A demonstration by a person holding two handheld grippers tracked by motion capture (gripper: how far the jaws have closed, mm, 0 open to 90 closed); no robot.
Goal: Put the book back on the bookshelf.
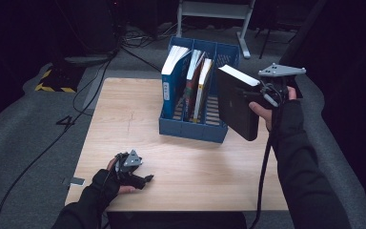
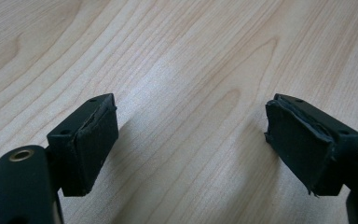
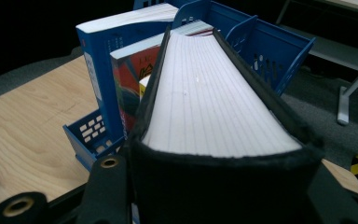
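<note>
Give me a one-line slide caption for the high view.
Right gripper carries a black book beside the blue book rack; left gripper rests open on the table.

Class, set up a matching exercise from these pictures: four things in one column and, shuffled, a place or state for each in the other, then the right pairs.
Things:
1. black book
2. blue book
3. left gripper
4. blue rack

Places or states:
A. open, low over bare wood
B. stands on the wooden table
C. clamped in the right gripper
D. upright in the rack's left slot

Pairs: 1-C, 2-D, 3-A, 4-B
</note>
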